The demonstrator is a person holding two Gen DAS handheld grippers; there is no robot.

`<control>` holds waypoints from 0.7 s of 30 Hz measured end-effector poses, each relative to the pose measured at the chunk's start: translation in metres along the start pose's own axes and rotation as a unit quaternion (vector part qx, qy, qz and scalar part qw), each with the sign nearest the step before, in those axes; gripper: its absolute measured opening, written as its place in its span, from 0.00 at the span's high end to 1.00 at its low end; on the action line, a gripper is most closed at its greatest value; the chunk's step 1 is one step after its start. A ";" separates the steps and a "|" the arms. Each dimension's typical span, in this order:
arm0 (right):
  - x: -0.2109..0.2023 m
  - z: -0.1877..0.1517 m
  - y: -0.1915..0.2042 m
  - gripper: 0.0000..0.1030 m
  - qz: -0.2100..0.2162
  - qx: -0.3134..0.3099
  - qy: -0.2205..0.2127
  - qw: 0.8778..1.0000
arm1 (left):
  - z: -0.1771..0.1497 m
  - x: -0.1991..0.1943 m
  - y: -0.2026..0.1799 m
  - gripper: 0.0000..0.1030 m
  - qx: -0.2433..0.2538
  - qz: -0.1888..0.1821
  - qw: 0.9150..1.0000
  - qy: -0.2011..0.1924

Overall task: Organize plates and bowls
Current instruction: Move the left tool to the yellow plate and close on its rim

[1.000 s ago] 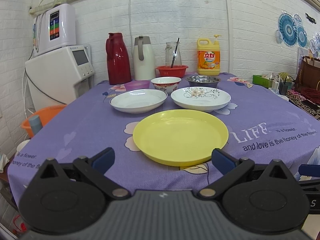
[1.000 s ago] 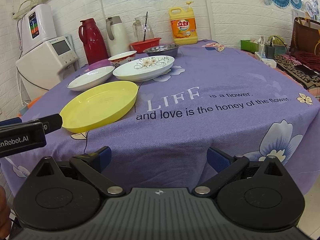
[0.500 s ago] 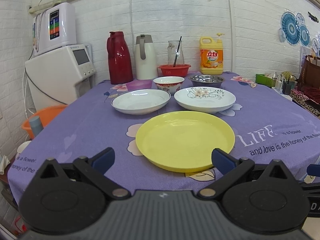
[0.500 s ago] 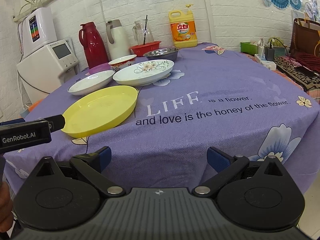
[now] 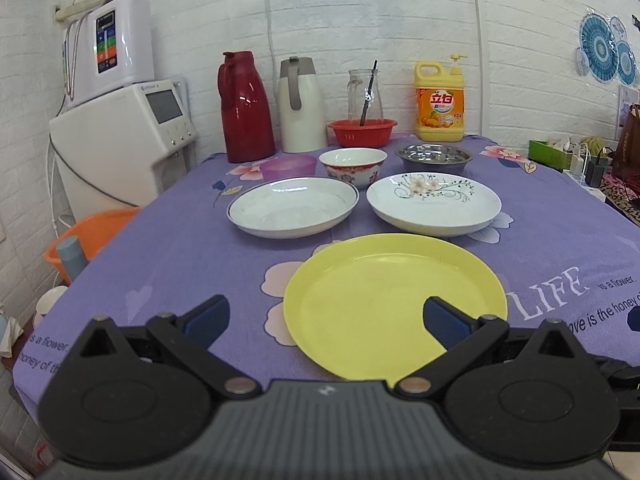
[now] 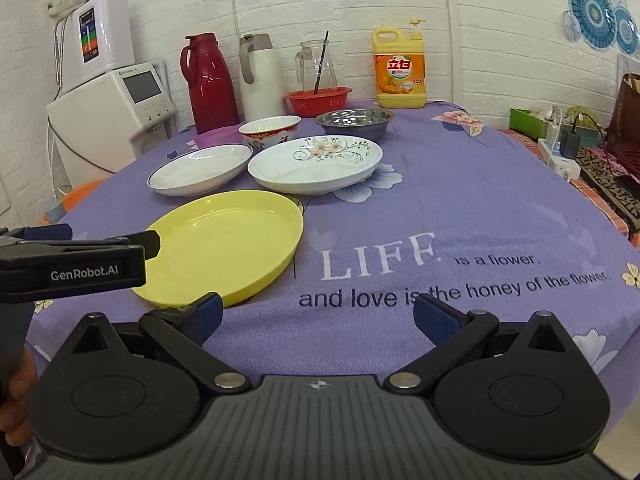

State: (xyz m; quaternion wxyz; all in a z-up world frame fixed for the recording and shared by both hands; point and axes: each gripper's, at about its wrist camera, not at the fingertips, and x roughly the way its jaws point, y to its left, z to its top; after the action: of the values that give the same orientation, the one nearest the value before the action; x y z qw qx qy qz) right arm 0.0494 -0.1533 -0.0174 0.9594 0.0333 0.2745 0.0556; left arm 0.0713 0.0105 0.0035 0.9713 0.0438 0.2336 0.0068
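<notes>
A yellow plate (image 5: 394, 300) lies nearest on the purple tablecloth. Behind it sit a plain white plate (image 5: 292, 206) and a flowered white plate (image 5: 434, 204). Further back stand a purple bowl (image 5: 288, 166), a red-patterned bowl (image 5: 354, 166) and a steel bowl (image 5: 434, 158). My left gripper (image 5: 326, 320) is open, its right finger over the yellow plate's near rim, nothing between its fingers. My right gripper (image 6: 318, 316) is open over the cloth just right of the yellow plate (image 6: 224, 248), holding nothing. The left gripper (image 6: 80, 256) shows from the side in the right wrist view.
At the table's back stand a red thermos (image 5: 244, 108), a white thermos (image 5: 300, 104), a red basket (image 5: 362, 132) with a glass jug, and a yellow detergent bottle (image 5: 440, 100). A white appliance (image 5: 124, 140) and an orange basin (image 5: 92, 232) are left of the table. Clutter lies at the right.
Both grippers have moved forward toward the table; the dishes look larger and nearer. The left gripper's right finger now overlaps the yellow plate's rim. No dish has moved.
</notes>
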 end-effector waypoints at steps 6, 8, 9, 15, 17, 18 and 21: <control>0.020 0.017 0.001 0.00 -0.002 -0.005 0.013 1.000 | 0.009 0.021 0.008 0.00 -0.010 0.008 1.000 0.019; 0.029 0.021 0.001 0.00 -0.003 -0.005 0.023 1.000 | 0.011 0.031 0.011 0.00 -0.015 0.007 0.999 0.029; 0.034 0.024 0.001 0.00 -0.004 -0.005 0.027 1.000 | 0.012 0.036 0.012 0.00 -0.018 0.007 0.999 0.034; 0.068 0.037 0.006 0.00 -0.003 -0.012 0.052 0.999 | 0.020 0.068 0.022 0.00 -0.027 0.002 0.998 0.064; 0.082 0.041 0.010 0.00 0.002 -0.017 0.063 0.998 | 0.023 0.083 0.026 0.00 -0.032 0.000 0.996 0.078; 0.090 0.043 0.012 0.00 0.005 -0.022 0.070 0.997 | 0.024 0.089 0.028 0.00 -0.033 -0.002 0.996 0.085; 0.107 0.045 0.019 0.00 0.014 -0.038 0.088 0.995 | 0.024 0.104 0.033 0.00 -0.027 -0.010 0.994 0.106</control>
State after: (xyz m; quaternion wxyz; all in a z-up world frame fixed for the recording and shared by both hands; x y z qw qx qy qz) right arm 0.1620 -0.1230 -0.0338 0.9311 -0.0039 0.3552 0.0823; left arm 0.1751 0.0445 -0.0192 0.9421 0.0139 0.3349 0.0086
